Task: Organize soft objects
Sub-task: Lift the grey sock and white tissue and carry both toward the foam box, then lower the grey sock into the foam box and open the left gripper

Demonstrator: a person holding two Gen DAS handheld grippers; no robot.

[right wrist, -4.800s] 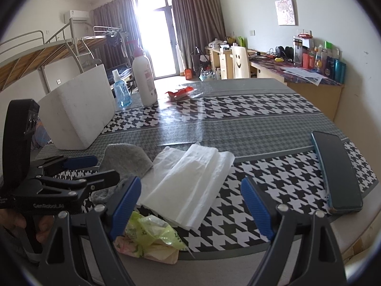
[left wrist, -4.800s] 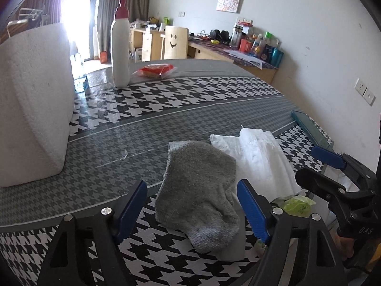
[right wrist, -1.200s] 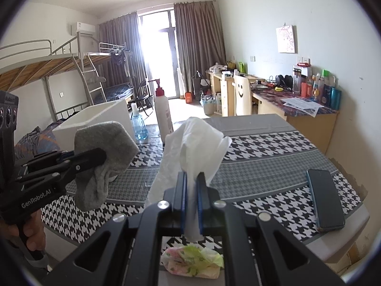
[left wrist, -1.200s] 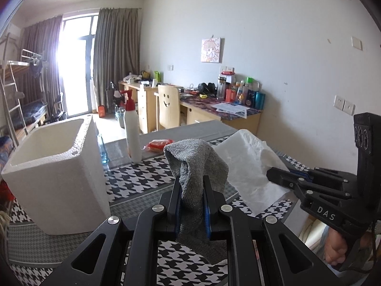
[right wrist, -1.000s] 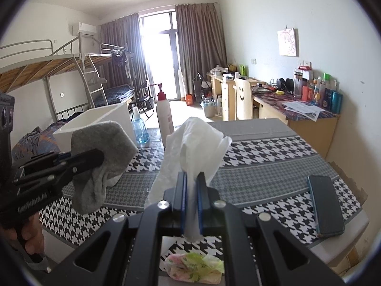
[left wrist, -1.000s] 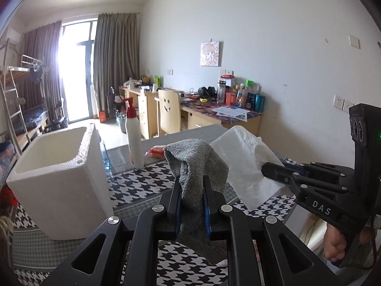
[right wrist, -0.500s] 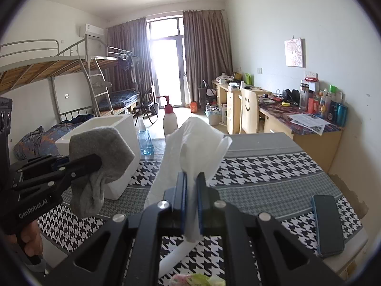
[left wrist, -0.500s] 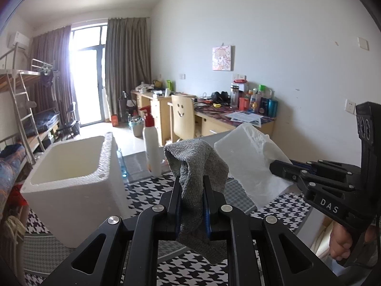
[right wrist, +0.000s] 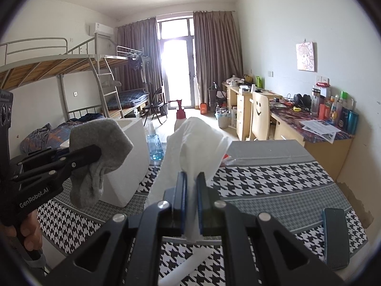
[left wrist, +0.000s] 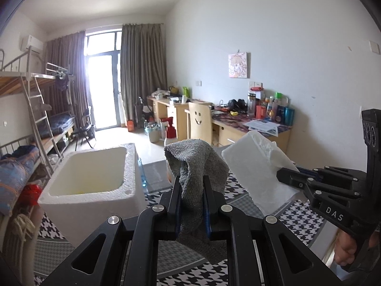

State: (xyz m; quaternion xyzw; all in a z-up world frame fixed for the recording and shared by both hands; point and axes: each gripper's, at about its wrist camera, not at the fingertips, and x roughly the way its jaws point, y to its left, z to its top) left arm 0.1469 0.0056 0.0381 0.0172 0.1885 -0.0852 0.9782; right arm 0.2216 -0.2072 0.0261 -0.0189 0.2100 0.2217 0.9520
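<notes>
Houndstooth table (right wrist: 262, 183) in a dorm room, both cloths lifted clear above it; the grey sock (left wrist: 195, 166) is pinched in the left gripper (left wrist: 192, 205), the white cloth (right wrist: 195, 147) in the right gripper (right wrist: 190, 202), probably for dropping into the foam box (left wrist: 95, 181) at far left; the box's floor is partly hidden, and the pump bottle (right wrist: 179, 116) mostly covered.

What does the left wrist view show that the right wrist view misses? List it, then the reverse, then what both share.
Only the left wrist view: the inside of the white foam box, which looks empty, and the right gripper from the side.

Only the right wrist view: the dark phone at the table's right edge, the blue bottle, and the left gripper from the side.

Both: the grey sock clamped in the left fingers, the white cloth clamped in the right, and the houndstooth table.
</notes>
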